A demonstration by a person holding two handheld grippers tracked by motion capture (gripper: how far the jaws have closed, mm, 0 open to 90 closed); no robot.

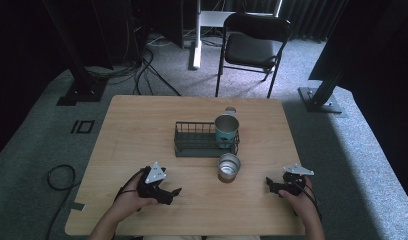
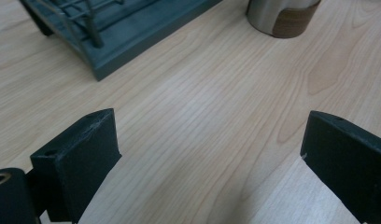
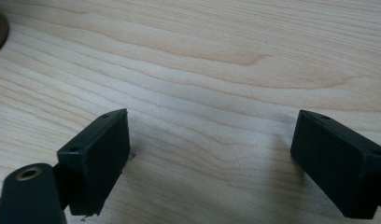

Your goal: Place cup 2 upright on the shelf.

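Light wooden surface [image 1: 142, 130] w/ a dark wire rack [image 1: 194, 140] near its centre; a teal-banded metal cup [image 1: 226, 131] stands upright in the rack's right end. A second steel cup w/ brown band [image 1: 229, 166] stands upright on the bare wood just in front of the rack's right end, apart from it, approx. midway between the two hands. Left tool [image 1: 174, 192] rests low at the surface's near left, held in the person's left hand [image 1: 129, 200], grey three-cornered plate on top, tips aimed right & slightly forward toward the steel cup; jaws wide apart, nothing between them but wood grain. In the left gripper view the left tool [image 2: 209, 154] looks at the rack base [image 2: 132, 42] upper left and the steel cup's bottom [image 2: 282, 16] upper right, both well ahead of the tips. Right tool [image 1: 268, 186] sits at the near right in the right hand [image 1: 302, 200], tips pointing left toward the steel cup, well apart from it. Right gripper view: right tool [image 3: 212, 154] jaws also spread wide, empty, close over the wood; a dark curved edge at far upper left, too little to tell what.
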